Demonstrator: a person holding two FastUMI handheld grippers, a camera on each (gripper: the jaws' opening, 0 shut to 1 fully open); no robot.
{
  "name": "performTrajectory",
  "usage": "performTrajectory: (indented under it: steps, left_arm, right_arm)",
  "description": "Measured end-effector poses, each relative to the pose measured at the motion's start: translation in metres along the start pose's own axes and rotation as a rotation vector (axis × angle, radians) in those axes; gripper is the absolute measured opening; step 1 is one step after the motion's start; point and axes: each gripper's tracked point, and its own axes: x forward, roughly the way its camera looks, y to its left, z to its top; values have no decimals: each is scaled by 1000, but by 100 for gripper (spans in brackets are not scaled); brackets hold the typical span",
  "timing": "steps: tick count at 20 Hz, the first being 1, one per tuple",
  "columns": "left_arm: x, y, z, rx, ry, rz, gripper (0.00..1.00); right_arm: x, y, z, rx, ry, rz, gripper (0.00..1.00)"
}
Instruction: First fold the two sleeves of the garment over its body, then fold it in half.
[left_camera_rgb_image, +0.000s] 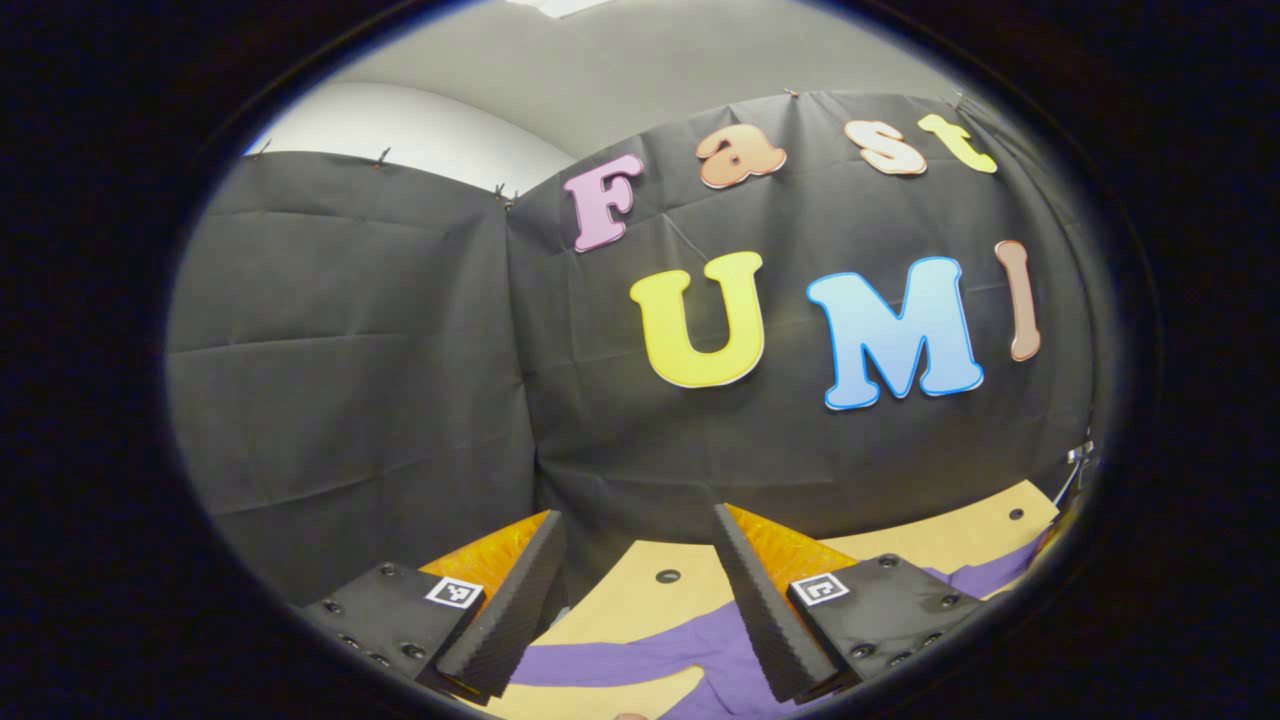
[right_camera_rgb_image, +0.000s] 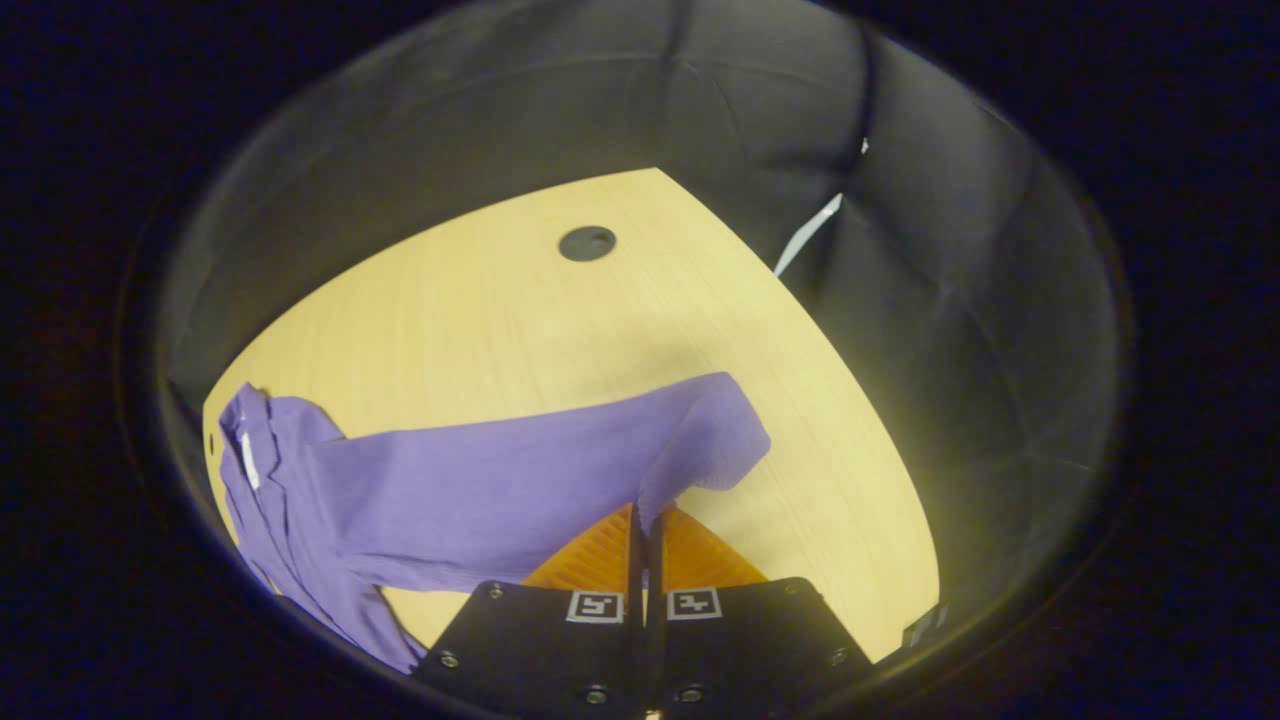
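R gripper (right_camera_rgb_image: 645, 520) pinched on purple garment (right_camera_rgb_image: 450, 490) sleeve (right_camera_rgb_image: 700, 440), prob lifted off table (right_camera_rgb_image: 480, 310); L gripper (left_camera_rgb_image: 640, 590) wide, holding nothing.

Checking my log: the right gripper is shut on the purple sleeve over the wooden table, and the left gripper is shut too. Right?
Not quite. In the left gripper view the left gripper is open, fingers spread above the garment. The right gripper does pinch the sleeve over the table.

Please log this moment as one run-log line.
right gripper: shut on purple sleeve, lifted off table | left gripper: open, holding nothing, above garment | sleeve folds: not finished
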Motion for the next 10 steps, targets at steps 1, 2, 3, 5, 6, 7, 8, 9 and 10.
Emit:
performTrajectory:
  steps: [1,2,3,5,6,7,8,9,10]
  left_arm:
    - [0,4,-1,-5,0,5,94]
    - [0,9,-2,-8,1,10,94]
    - [0,14,-3,-9,2,14,94]
    - [-1,23,-4,-8,3,22,94]
    - [-1,29,-4,-8,1,27,94]
    - [-3,34,-4,-10,2,30,94]
    - [-3,38,-5,-10,4,34,94]
    - [-5,43,-6,-10,7,39,94]
    - [-7,49,-9,-7,9,47,94]
  right_arm:
    - [-8,17,3,-2,-20,30,1]
    - [-18,36,9,-5,-39,60,1]
    - [-23,54,15,-8,-58,89,1]
    - [-35,88,22,-19,-85,142,1]
    - [-41,106,24,-38,-98,158,1]
    - [-50,120,24,-69,-113,171,1]
    - [-60,136,26,-99,-129,186,1]
    - [-72,153,27,-120,-140,210,1]
    - [-83,172,29,-135,-151,240,1]
